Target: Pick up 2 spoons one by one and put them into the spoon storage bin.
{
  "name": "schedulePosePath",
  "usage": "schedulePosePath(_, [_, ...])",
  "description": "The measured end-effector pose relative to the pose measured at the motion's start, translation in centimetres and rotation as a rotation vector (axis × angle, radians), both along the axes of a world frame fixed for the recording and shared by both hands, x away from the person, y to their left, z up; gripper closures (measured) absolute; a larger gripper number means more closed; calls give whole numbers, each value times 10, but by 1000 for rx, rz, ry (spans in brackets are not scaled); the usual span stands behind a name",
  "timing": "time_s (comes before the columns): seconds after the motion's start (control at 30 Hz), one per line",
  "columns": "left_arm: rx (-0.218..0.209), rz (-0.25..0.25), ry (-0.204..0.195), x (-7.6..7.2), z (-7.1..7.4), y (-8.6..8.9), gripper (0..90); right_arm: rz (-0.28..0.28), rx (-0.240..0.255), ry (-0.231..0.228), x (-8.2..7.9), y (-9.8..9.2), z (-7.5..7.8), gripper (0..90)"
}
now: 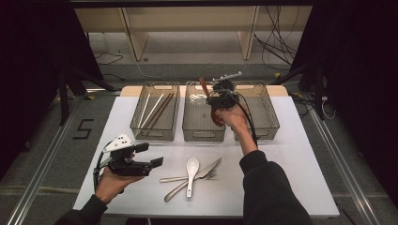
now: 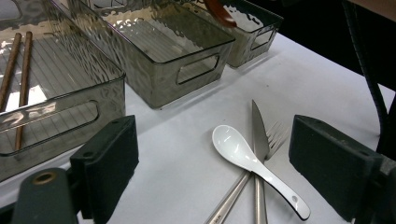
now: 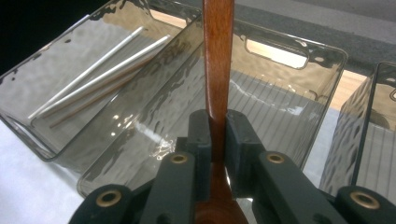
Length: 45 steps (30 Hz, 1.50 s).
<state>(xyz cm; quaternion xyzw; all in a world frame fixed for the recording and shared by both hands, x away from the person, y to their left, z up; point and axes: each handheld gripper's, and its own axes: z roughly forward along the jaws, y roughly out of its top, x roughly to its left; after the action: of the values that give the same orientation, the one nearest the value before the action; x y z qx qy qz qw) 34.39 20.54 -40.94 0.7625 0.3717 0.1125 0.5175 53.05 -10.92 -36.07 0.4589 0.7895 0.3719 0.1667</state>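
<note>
Wooden spoon (image 3: 218, 70) sits pinched by its handle in the right gripper (image 1: 220, 99), hanging over the middle bin (image 1: 202, 133); likely sorting cutlery, so lower it until it lies flat inside before releasing; left gripper (image 1: 152, 154) waits spread wide, in front of that bin, near the white spoon (image 2: 252, 161), knife (image 2: 258, 135) and fork (image 2: 275, 135).

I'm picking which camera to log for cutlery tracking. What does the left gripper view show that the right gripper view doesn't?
Left gripper view: the white spoon, knife and fork lying crossed on the table, between its open tool's jaws.

Right gripper view: its tool shut on a wooden spoon's handle over the middle bin, and two white chopsticks.

Both: the transparent bins and brown chopsticks.
</note>
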Motion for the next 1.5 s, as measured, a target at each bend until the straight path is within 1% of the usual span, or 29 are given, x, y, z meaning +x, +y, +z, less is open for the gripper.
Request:
schedulePosePath(0.1, [1, 2, 0, 0, 0, 0, 155, -6, -19, 2, 3, 3, -4, 821])
schedulePosePath(0.2, [-3, 2, 5, 0, -1, 0, 155, -15, -11, 3, 6, 2, -7, 820])
schedulePosePath(0.27, [6, -2, 7, 0, -1, 0, 155, -20, -12, 3, 7, 3, -9, 819])
schedulePosePath(0.3, [2, -2, 8, 0, -1, 0, 154, -22, -5, 4, 8, 3, -10, 816])
schedulePosePath(0.37, [2, -2, 9, 0, -1, -1, 155, -26, 1, 18, 9, 3, -12, 803])
schedulePosePath(0.43, [5, -5, 11, 0, -1, -2, 155, -24, 4, 33, 10, 5, -14, 686])
schedulePosePath(0.47, [4, -6, 12, 0, -1, -2, 155, -26, 6, 39, 10, 5, -14, 677])
schedulePosePath(0.57, [4, -6, 12, -1, -1, -3, 155, -28, 12, 35, 8, 2, -12, 643])
schedulePosePath(0.73, [12, -7, 19, 0, -2, -3, 154, -15, 24, 20, 0, -7, -6, 574])
schedulePosePath(0.9, [7, -4, 28, 0, -2, -6, 154, 14, 24, 10, -17, -19, -3, 494])
schedulePosePath(0.97, [17, -2, 33, 0, -2, -7, 154, 27, 25, 5, -25, -24, -2, 464])
schedulePosePath(1.1, [19, 0, 40, 1, -3, -8, 154, 57, 32, -3, -44, -36, 0, 424])
schedulePosePath(1.23, [6, 7, 58, 1, -2, -9, 154, 80, 28, -20, -68, -48, 0, 401])
schedulePosePath(1.3, [8, 8, 59, 1, -2, -10, 153, 86, 27, -25, -77, -53, -1, 392])
schedulePosePath(1.37, [13, 6, 68, 1, -2, -12, 154, 92, 33, -32, -87, -58, -3, 389])
schedulePosePath(1.43, [29, 0, 77, 1, -2, -14, 153, 95, 39, -36, -96, -64, -4, 387])
schedulePosePath(1.47, [27, 1, 80, 1, -2, -16, 154, 95, 39, -38, -101, -66, -5, 384])
schedulePosePath(1.5, [37, -4, 86, 1, -2, -16, 154, 95, 37, -41, -104, -69, -6, 383])
